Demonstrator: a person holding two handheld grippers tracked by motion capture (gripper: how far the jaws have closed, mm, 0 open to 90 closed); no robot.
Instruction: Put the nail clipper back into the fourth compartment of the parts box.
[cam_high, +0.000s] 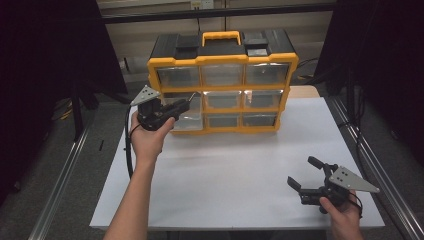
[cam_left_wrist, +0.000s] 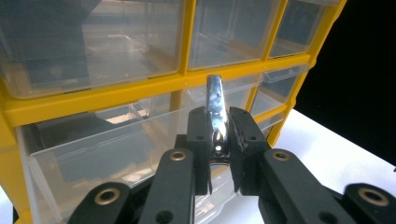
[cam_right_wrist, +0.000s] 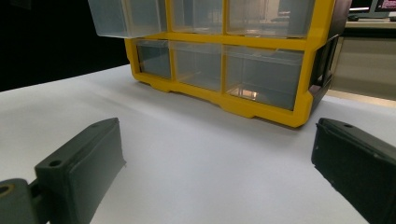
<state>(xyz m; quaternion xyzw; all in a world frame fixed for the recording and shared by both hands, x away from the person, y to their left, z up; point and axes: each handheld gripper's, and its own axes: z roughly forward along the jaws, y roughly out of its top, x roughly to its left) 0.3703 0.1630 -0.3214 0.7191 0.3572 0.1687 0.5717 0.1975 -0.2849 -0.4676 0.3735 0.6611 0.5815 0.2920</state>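
The left gripper (cam_left_wrist: 218, 154) is clamped on a small shiny metal piece (cam_left_wrist: 216, 112), held just in front of the pulled-out left middle drawer (cam_high: 186, 114) of the yellow organizer (cam_high: 222, 82) at the table's (cam_high: 235, 170) far side. The right gripper (cam_high: 307, 177) rests near right, jaws wide apart.

No readable text, no labels, no brand marks, no numbers on the yellow-and-black drawer organizer (cam_high: 222, 82); its clear drawer fronts (cam_right_wrist: 264, 77) unmarked, the white tabletop (cam_high: 235, 175) plain
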